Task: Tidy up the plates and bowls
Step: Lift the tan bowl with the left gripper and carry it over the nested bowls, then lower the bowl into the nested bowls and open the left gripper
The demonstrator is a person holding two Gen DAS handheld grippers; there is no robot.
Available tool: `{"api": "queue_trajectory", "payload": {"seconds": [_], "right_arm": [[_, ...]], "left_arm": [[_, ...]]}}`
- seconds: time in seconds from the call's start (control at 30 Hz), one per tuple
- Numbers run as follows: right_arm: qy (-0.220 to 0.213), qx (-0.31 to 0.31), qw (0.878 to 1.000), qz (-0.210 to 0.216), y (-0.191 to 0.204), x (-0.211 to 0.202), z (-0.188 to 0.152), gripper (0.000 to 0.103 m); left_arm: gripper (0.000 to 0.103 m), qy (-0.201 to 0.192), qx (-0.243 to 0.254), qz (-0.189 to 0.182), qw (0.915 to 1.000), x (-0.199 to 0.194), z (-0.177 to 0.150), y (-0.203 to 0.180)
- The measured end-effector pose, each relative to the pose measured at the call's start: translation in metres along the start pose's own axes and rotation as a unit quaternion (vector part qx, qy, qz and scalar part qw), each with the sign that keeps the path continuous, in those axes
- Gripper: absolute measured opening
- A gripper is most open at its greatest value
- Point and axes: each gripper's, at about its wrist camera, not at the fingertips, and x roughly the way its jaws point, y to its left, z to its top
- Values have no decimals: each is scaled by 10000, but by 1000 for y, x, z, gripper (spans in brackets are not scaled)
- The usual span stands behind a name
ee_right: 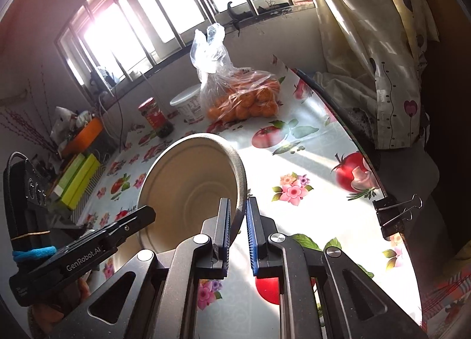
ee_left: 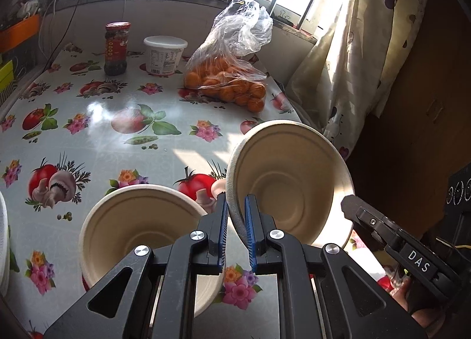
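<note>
both grippers, left gripper (ee_left: 236, 202) and right gripper (ee_right: 238, 206), pinch one bowl (ee_left: 290, 180) rim.

Your beige pulp bowl (ee_left: 290, 183) hangs tilted on edge above the table; a second bowl (ee_left: 138, 221) sits upright beside it.

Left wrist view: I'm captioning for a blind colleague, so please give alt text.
The left hand-held gripper clamps the rim of a tilted beige paper bowl above a floral tablecloth. A second beige bowl sits below; a bag of oranges lies beyond.
</note>
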Motion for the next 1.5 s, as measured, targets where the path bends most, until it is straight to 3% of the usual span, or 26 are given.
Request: {"api": "queue_trajectory", "payload": {"seconds": [0.77,1.5], "right_arm": [[396,-240,9967,661,67,26,-31,11],[874,-291,9935,665,83,60,-50,12]], "left_arm": [[12,-105,-355,496,9981,-44,-24,71],[12,130,-568,676,9960,-35,-35,105]]}}
